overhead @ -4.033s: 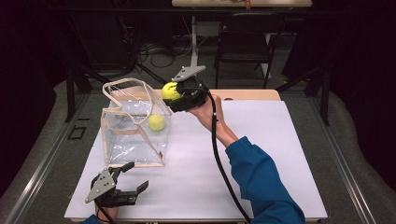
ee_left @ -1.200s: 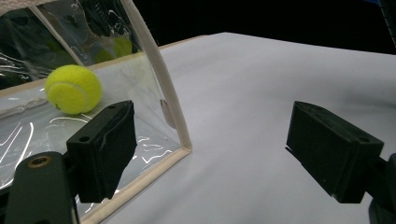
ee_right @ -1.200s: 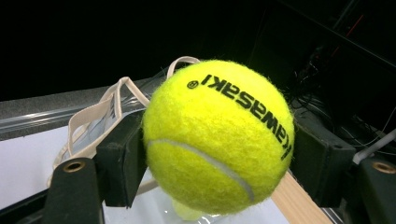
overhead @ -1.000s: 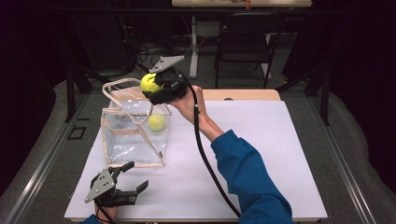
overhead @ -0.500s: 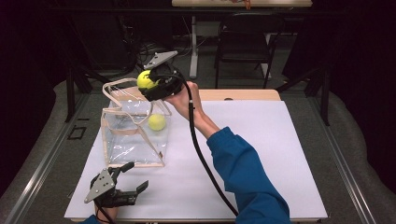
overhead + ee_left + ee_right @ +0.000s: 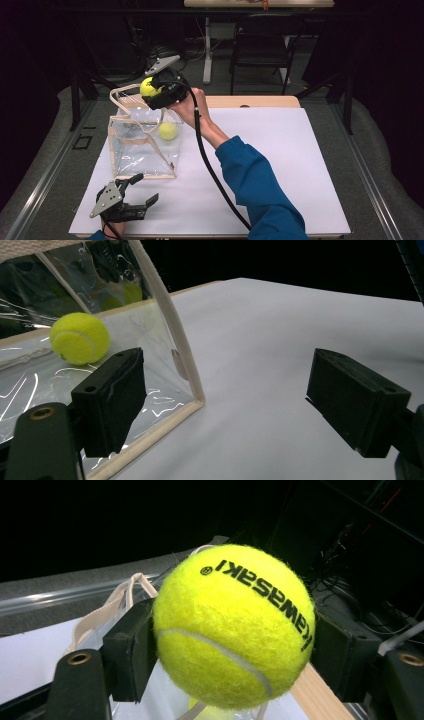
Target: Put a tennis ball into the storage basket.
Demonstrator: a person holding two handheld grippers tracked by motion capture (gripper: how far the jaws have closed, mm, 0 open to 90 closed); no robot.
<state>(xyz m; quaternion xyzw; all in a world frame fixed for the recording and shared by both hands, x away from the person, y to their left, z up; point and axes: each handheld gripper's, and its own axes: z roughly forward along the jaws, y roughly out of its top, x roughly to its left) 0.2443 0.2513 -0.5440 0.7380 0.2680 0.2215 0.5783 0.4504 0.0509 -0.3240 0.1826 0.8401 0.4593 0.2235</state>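
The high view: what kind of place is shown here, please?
Probably a lab or recording studio: a white table on dark-curtained, railed flooring, loose cables and a folding chair behind, and handheld claws, the right claw gripping a tennis ball.

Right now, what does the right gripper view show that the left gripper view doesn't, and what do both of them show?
The right gripper view shows a yellow felt tennis ball with black lettering clamped between the right gripper jaws, with beige fabric handles behind it. The left gripper view shows the open left gripper over the white table surface, and the beige-edged corner of the bag with a second yellow tennis ball resting inside. Both show the clear plastic bag and that second ball, which peeks out below the held one.
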